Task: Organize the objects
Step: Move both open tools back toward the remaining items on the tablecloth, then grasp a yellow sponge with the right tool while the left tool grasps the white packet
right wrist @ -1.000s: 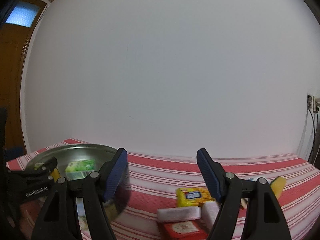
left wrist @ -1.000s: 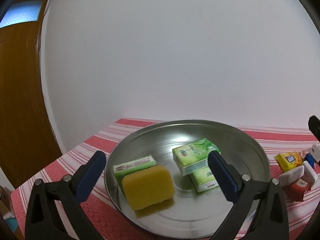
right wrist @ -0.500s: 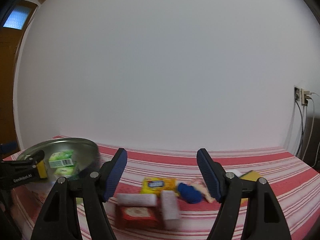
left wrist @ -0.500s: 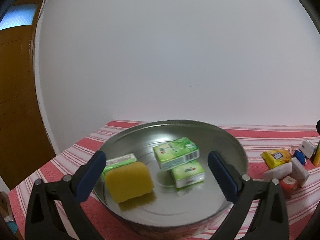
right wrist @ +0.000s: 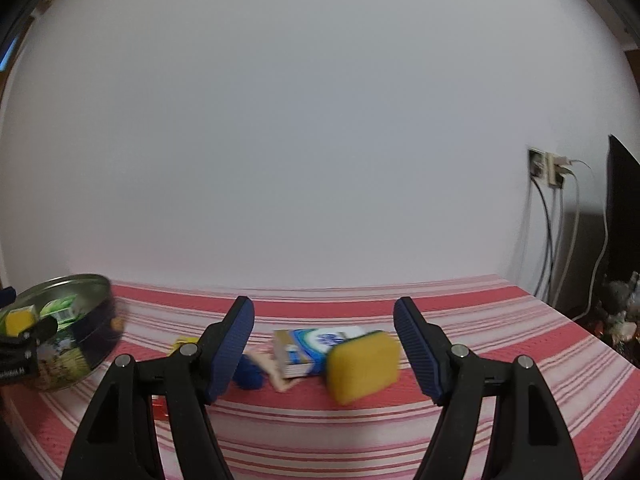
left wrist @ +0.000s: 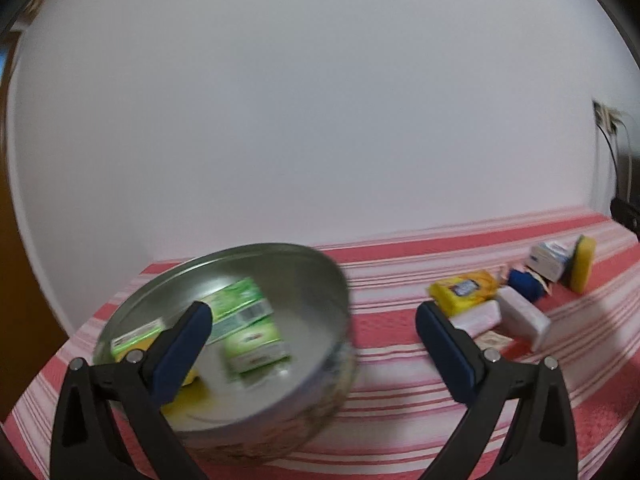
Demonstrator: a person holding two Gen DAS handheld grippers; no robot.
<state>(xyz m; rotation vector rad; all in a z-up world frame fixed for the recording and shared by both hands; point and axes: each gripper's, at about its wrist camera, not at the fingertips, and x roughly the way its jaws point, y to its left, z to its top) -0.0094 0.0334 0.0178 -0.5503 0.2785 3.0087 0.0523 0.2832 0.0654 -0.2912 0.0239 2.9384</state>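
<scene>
Both my claws are spread wide with nothing between the pads: the right claw (right wrist: 324, 344) faces the loose pile on the striped surface (right wrist: 360, 440), and the left claw (left wrist: 312, 344) hangs between the round metal tin (left wrist: 336, 280) and that pile.

The tin sits at the left end of the surface and already holds green tissue packs (left wrist: 240, 308) and a yellow sponge (right wrist: 18, 320). Still outside it, well apart from the tin, lie another yellow sponge (right wrist: 362, 364), a blue-and-white box (right wrist: 308, 346) touching it, a blue round thing (right wrist: 248, 372), a yellow packet (left wrist: 466, 292) and two white packs (left wrist: 524, 320).

The risk I see is in the crowding. The sponge leans against the box, so if I close on it off-centre, one pad may catch the box corner and drag both, or shove the blue thing away. The sponge is soft too; I judge it could squash and slip out on the way to the tin. Both views are smeared, so I may be misreading how tightly those things touch. My two claws also share the space near the tin, and a careless carry could knock its rim.
</scene>
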